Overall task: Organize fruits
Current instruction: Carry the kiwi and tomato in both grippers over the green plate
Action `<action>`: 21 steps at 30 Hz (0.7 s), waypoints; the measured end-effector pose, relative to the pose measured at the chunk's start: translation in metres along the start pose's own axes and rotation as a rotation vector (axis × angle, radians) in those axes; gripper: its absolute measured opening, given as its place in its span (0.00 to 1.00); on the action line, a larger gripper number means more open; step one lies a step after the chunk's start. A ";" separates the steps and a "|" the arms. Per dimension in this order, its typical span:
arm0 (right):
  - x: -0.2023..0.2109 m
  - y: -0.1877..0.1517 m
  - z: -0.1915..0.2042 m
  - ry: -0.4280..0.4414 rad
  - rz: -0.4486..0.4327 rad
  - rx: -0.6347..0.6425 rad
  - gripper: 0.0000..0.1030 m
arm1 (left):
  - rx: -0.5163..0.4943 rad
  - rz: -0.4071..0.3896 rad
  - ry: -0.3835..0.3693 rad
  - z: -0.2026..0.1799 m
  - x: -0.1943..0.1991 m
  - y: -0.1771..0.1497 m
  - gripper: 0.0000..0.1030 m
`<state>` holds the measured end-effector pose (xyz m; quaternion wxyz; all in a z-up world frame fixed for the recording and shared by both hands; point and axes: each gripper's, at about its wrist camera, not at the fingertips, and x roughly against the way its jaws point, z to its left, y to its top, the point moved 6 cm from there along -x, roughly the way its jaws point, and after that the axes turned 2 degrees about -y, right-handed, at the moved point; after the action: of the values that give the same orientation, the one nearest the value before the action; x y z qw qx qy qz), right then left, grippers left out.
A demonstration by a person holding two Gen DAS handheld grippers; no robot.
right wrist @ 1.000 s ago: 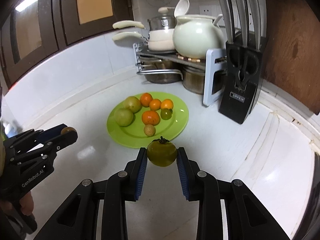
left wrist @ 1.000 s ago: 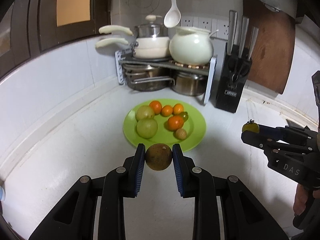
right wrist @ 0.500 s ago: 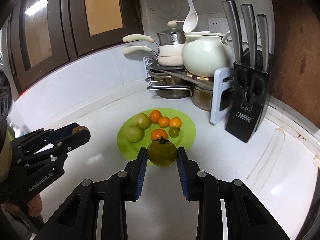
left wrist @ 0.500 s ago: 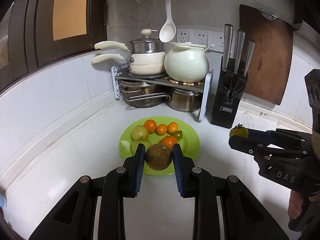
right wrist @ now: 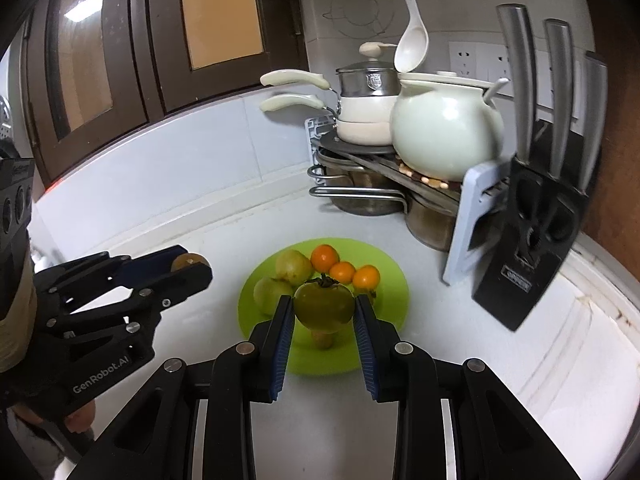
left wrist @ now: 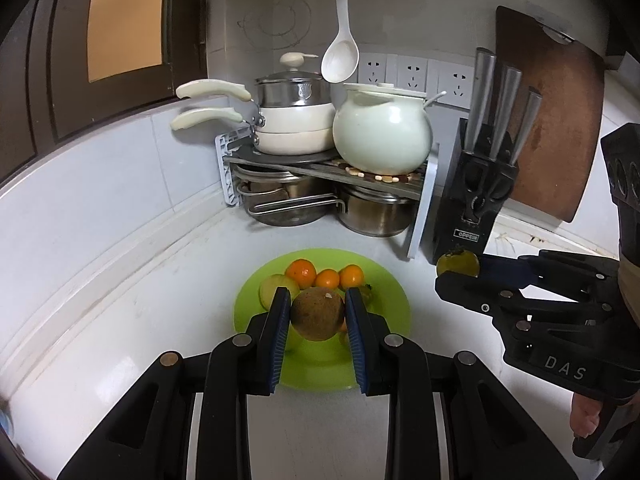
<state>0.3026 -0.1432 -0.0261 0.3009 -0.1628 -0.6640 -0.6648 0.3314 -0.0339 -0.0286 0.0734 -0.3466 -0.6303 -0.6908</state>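
A green plate [left wrist: 384, 304] [right wrist: 384, 276] lies on the white counter with three oranges [left wrist: 301, 272] [right wrist: 325, 258], two pale green fruits [right wrist: 294, 266] and a small brown fruit [right wrist: 322, 340]. My left gripper [left wrist: 318, 314] is shut on a round brown fruit [left wrist: 318, 314], held in the air above the plate's near side. My right gripper [right wrist: 324, 306] is shut on a green tomato [right wrist: 324, 306] with a dark stem, above the plate's near edge. Each gripper shows in the other's view: the right [left wrist: 458, 270], the left [right wrist: 192, 266].
A pot rack [left wrist: 320, 168] with pans, steel pots and a white ceramic pot [left wrist: 382, 132] stands in the corner behind the plate. A black knife block [left wrist: 476, 200] and a wooden cutting board [left wrist: 556, 120] stand at the right. A white ladle [left wrist: 340, 56] hangs above.
Both grippers have risen and moved forward over the plate with their fruits still held. The plate now sits lower and partly behind the fingers in both views.
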 end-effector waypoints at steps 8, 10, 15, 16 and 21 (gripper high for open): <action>-0.022 0.018 -0.003 0.012 0.001 0.027 0.30 | 0.003 0.030 -0.006 0.010 -0.029 0.012 0.27; -0.030 0.021 -0.004 0.016 0.007 0.030 0.31 | 0.006 0.040 -0.008 0.013 -0.038 0.014 0.27; -0.055 0.026 -0.009 0.030 0.031 0.032 0.30 | 0.016 0.065 -0.020 0.022 -0.060 0.016 0.27; -0.060 0.026 -0.011 0.035 0.038 0.032 0.30 | 0.016 0.072 -0.022 0.023 -0.065 0.016 0.27; -0.089 0.022 -0.015 0.056 0.080 0.031 0.31 | 0.014 0.103 -0.027 0.029 -0.086 0.013 0.27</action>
<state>0.3868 -0.1398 -0.0645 0.3481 -0.1660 -0.6584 -0.6463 0.4140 -0.0388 -0.0678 0.1027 -0.3875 -0.6173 -0.6769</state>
